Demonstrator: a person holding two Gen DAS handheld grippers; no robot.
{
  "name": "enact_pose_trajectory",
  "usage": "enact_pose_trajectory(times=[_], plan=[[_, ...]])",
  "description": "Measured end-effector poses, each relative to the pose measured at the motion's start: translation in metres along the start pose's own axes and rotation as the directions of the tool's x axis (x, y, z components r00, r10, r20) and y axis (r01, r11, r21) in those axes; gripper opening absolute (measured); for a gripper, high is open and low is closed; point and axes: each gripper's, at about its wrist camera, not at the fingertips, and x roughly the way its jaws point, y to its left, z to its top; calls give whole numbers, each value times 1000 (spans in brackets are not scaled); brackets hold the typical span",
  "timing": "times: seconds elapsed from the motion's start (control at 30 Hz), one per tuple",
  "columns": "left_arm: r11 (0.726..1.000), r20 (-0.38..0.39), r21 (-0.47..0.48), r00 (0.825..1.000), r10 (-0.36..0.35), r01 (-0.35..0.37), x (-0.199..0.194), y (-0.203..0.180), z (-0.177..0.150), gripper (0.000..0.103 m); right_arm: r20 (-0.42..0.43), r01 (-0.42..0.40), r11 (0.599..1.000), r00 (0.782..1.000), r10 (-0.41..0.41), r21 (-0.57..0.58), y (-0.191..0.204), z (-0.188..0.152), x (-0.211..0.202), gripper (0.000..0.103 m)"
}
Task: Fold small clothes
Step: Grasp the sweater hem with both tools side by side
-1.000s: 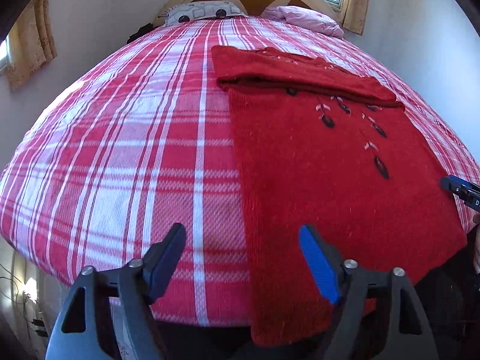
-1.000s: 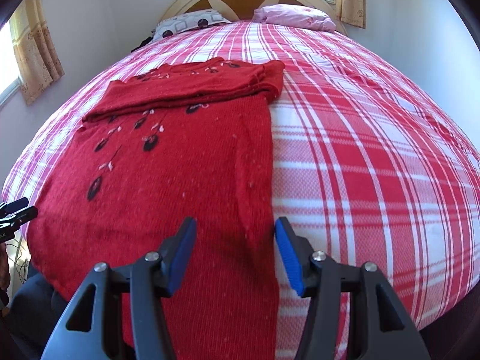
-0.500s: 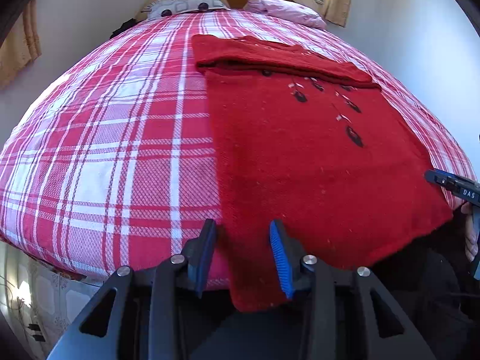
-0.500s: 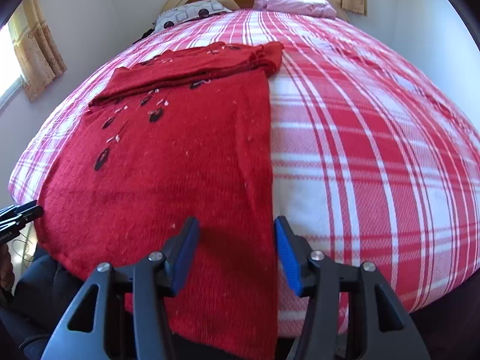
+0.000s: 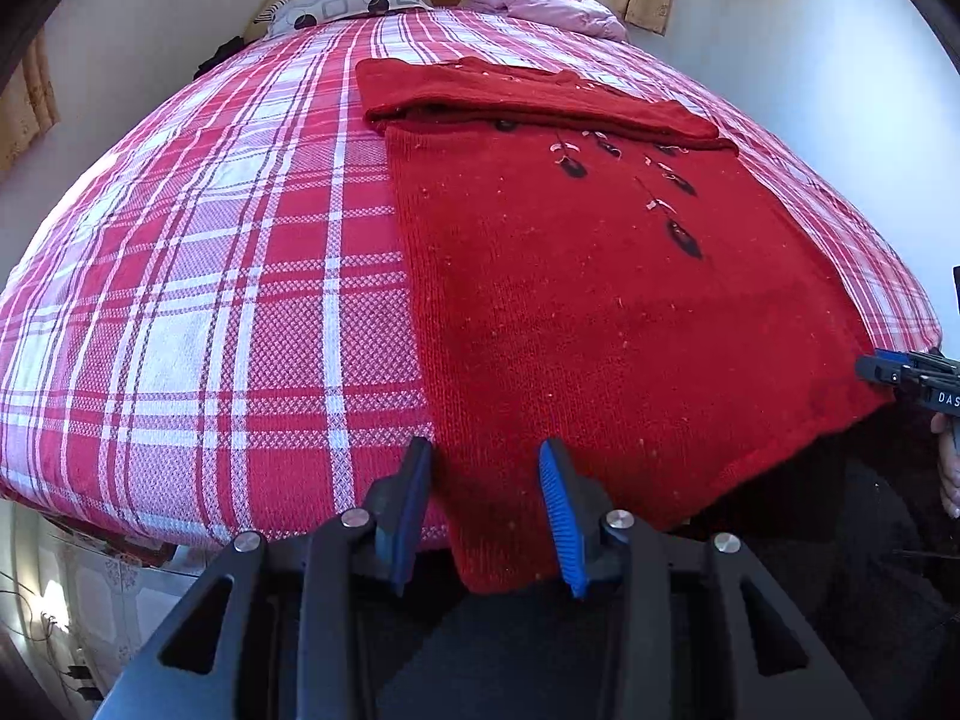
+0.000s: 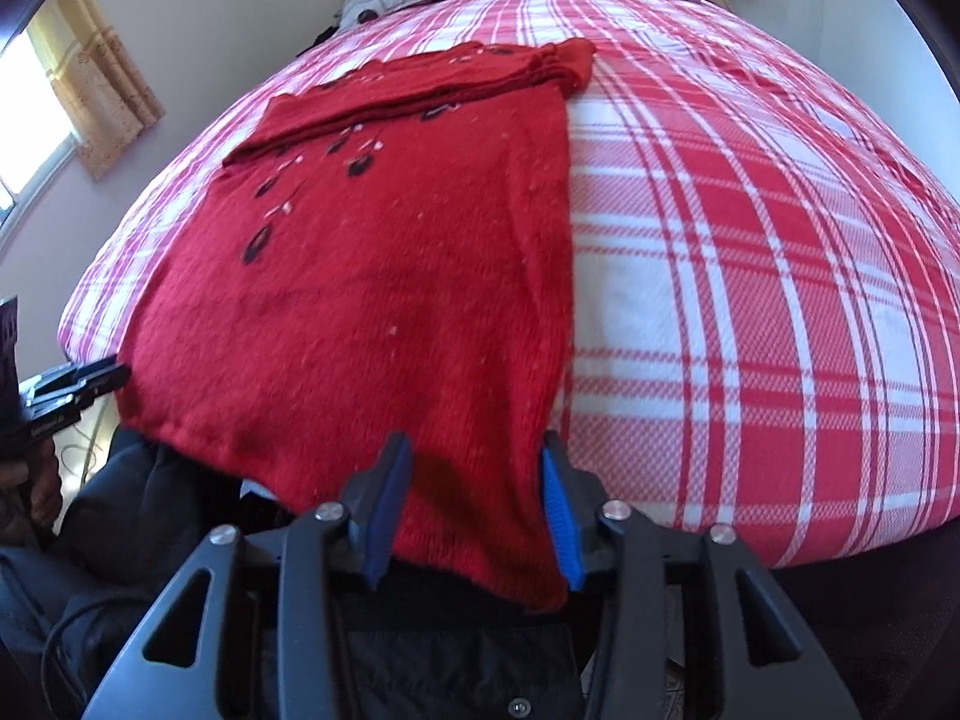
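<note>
Both grippers have been brought down to the sweater's (image 5: 600, 312) hem at the bed (image 5: 198, 276) edge. Left gripper (image 5: 486, 510) and right gripper (image 6: 474, 510) are held released, each straddling a hem corner. "DAS" is read on the right gripper.

Both tools share one build: the left gripper (image 5: 486, 510) and right gripper (image 6: 471, 507) have matte black frames with triangular cut-outs, silver round screw heads at the pivots, and ribbed blue pads (image 5: 561, 519) lining black fingers. White lettering marks the right one's side where it shows at the left view's edge. Bare skin of a hand (image 5: 949, 468) shows behind it.
</note>
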Motion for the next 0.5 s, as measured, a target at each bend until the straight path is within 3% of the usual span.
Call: enact_pose_trajectory(times=[0.07,0.13,0.27,0.5], plan=[[1000,2,8,1000,-10,10,1,-1,-1,36,4,-4,1000,1000,4,-2,0,-1,0,39],[999,8,12,999,-47,47,0,0,0,9,10,-15,1000,1000,15,16,-3,0,0,29],[994,9,0,994,-109,109,-2,5,-1,7,9,-48,998,999,48,38,-10,0,1,18],[966,88,-77,966,-241,248,-21,21,8,6,73,-274,946,962,265,172,-36,3,-12,11]])
